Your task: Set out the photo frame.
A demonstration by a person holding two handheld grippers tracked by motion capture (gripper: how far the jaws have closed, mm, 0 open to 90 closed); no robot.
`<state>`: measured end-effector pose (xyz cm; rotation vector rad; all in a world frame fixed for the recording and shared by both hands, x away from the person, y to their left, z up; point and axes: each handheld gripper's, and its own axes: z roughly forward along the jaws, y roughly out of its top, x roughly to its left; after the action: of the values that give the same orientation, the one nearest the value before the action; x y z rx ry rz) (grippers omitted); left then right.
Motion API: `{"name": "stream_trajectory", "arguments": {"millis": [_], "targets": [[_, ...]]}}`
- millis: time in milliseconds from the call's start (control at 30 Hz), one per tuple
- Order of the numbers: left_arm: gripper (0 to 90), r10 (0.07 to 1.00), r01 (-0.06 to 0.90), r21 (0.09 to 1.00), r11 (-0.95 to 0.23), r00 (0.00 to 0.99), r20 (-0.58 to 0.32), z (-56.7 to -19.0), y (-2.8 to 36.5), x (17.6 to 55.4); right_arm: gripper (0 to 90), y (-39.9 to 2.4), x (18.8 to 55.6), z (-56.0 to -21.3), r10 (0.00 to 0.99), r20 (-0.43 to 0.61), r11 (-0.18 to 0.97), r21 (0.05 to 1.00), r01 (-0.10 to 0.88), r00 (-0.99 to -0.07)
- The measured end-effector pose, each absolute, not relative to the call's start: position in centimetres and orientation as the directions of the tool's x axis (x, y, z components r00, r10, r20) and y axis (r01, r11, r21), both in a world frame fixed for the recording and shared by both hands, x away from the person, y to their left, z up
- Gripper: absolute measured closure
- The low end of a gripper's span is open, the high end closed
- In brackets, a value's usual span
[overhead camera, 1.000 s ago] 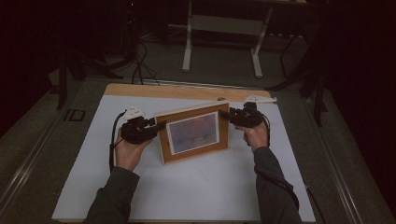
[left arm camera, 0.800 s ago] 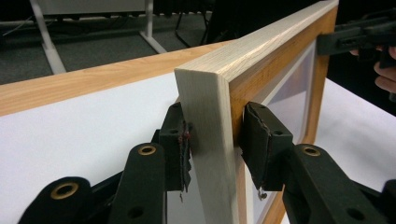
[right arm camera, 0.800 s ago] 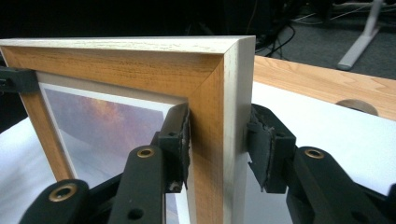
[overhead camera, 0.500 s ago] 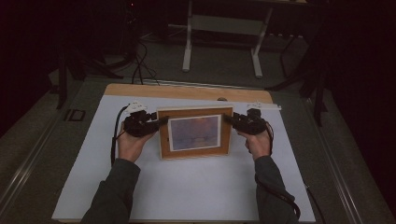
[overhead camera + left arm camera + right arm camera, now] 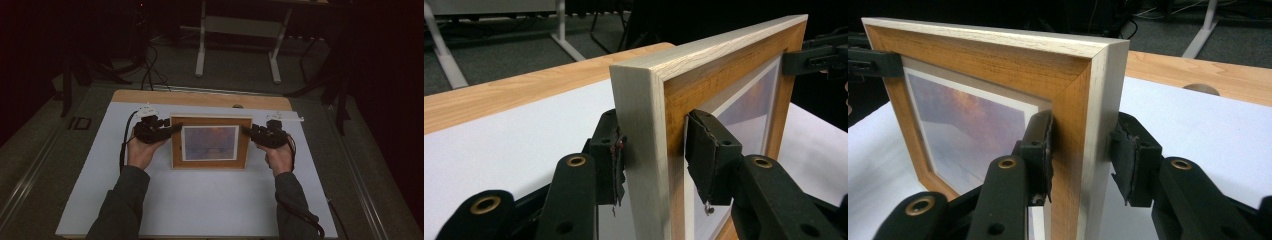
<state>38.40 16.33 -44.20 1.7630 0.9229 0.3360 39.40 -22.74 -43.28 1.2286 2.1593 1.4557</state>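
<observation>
A wooden picture frame (image 5: 210, 142) with a sunset-coloured print is held up over the white table top (image 5: 200, 200), its face turned toward me. My left gripper (image 5: 175, 129) clasps its left side; in the left gripper view (image 5: 651, 155) both pads (image 5: 616, 155) lie against the frame (image 5: 724, 65), and these jaws have just been opening a little around it. My right gripper (image 5: 246, 131) clasps the right side. In the right gripper view (image 5: 1080, 150) its jaws have just been closing, and the pads (image 5: 1045, 145) sit on the frame (image 5: 998, 55).
A bare wooden strip (image 5: 200, 97) runs along the table's far edge, with a round hole (image 5: 238, 106) in it. A small white piece (image 5: 286, 119) lies behind my right hand. Beyond the table are white desk legs (image 5: 201, 45) and cables on a dark floor.
The frame has turned from a skewed position to square with the table edge. My right hand has shifted outward to the right; both grippers have stayed on the frame's sides.
</observation>
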Motion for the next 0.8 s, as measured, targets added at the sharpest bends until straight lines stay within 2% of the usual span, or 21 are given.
{"name": "stream_trajectory", "arguments": {"millis": [800], "targets": [[59.9, 0.739, 0.451, 0.883, -0.130, 0.638, -0.217, -43.83, 15.99, 37.97, 61.5, -22.96, 39.45, -43.25, 0.752, 0.240, 0.138, 0.853, 0.503, -0.613]]}}
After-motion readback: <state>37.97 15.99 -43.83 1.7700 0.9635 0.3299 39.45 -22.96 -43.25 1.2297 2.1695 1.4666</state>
